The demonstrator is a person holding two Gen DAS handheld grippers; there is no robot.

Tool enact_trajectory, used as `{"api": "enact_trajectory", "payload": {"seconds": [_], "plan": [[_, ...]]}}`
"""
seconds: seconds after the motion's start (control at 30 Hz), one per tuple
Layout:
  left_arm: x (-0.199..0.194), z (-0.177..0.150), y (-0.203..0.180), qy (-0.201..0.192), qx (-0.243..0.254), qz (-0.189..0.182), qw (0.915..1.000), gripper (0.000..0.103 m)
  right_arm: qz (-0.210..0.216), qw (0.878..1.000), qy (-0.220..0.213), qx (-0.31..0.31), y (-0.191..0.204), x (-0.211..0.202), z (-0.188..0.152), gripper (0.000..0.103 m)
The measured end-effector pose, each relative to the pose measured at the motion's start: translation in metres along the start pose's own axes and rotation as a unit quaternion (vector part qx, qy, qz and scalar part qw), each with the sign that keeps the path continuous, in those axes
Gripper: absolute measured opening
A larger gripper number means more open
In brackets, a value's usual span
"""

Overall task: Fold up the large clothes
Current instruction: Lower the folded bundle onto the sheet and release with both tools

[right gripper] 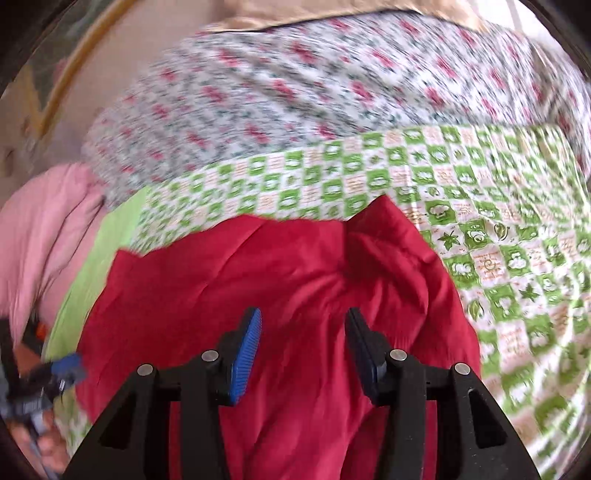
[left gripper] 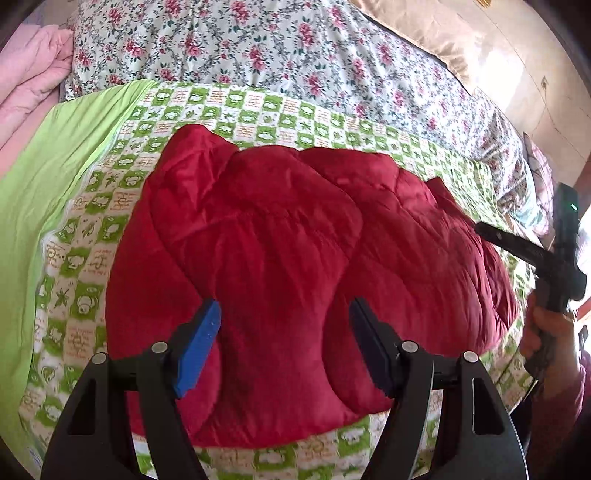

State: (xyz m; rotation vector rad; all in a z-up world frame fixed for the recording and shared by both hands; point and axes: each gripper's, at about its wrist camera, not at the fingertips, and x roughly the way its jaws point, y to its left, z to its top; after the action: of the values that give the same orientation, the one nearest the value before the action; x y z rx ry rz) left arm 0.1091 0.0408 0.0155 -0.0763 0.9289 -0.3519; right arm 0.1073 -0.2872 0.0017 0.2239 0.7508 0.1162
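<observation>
Bedding lay all round the red padded jacket (left gripper: 295,266), which was bunched in a thick heap on a green-and-white checked sheet (left gripper: 92,206). Beyond the sheet, on the far side, a floral quilt (left gripper: 295,48) was spread, and a pink blanket (left gripper: 33,74) was piled at the far left beside a plain lime-green cloth (left gripper: 55,166). A tan pillow (left gripper: 424,26) was seen at the far right edge of the bed.

The left gripper (left gripper: 284,347) was held wide apart just above the near part of the jacket, nothing caught between its pads. The right gripper (right gripper: 303,354) was likewise spread wide over the red fabric, gripping nothing; its view was blurred. In the left view the right gripper was seen at the right edge, held in a hand (left gripper: 546,332), with the jacket's bulk between the two tools.
</observation>
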Motion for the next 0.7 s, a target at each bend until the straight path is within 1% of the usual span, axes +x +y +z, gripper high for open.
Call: {"api": "enact_trajectory", "payload": {"seconds": [0.13, 0.2, 0.27, 0.33, 0.4, 0.43, 0.47, 0.57, 0.7], "plan": [[-0.007, -0.007, -0.012, 0.002, 0.016, -0.002, 0.9999, 0.072, -0.004, 0.999, 0.014, -0.038, 0.011, -0.019, -0.033, 0.052], [-0.01, -0.011, -0.017, 0.002, 0.024, 0.001, 0.9997, 0.072, -0.025, 0.998, 0.032, -0.055, 0.01, -0.02, -0.053, 0.053], [-0.01, -0.015, -0.021, 0.002, 0.03, 0.002, 0.9995, 0.072, -0.054, 0.995, 0.053, -0.068, 0.004, -0.012, -0.069, 0.053], [-0.01, -0.018, -0.023, 0.004, 0.033, 0.004, 0.9994, 0.072, -0.059, 0.995, 0.055, -0.06, -0.009, -0.009, -0.08, 0.053], [-0.008, -0.023, -0.025, 0.007, 0.033, 0.001, 0.9994, 0.072, -0.044, 0.998, 0.051, -0.022, -0.025, -0.012, -0.085, 0.053], [-0.006, -0.025, -0.025, 0.009, 0.034, -0.001, 0.9994, 0.072, -0.044, 0.998, 0.049, -0.013, -0.029, -0.014, -0.086, 0.053], [-0.003, -0.028, -0.026, 0.011, 0.037, 0.0, 0.9992, 0.072, -0.047, 0.998, 0.047, -0.011, -0.03, -0.015, -0.086, 0.053], [0.019, -0.035, -0.022, 0.023, 0.042, 0.021, 0.9986, 0.072, -0.051, 0.998, 0.042, -0.011, -0.03, -0.016, -0.088, 0.053], [0.035, -0.039, -0.02, 0.026, 0.042, 0.03, 0.9984, 0.077, -0.055, 0.998, 0.038, -0.01, -0.028, -0.019, -0.092, 0.054]]}}
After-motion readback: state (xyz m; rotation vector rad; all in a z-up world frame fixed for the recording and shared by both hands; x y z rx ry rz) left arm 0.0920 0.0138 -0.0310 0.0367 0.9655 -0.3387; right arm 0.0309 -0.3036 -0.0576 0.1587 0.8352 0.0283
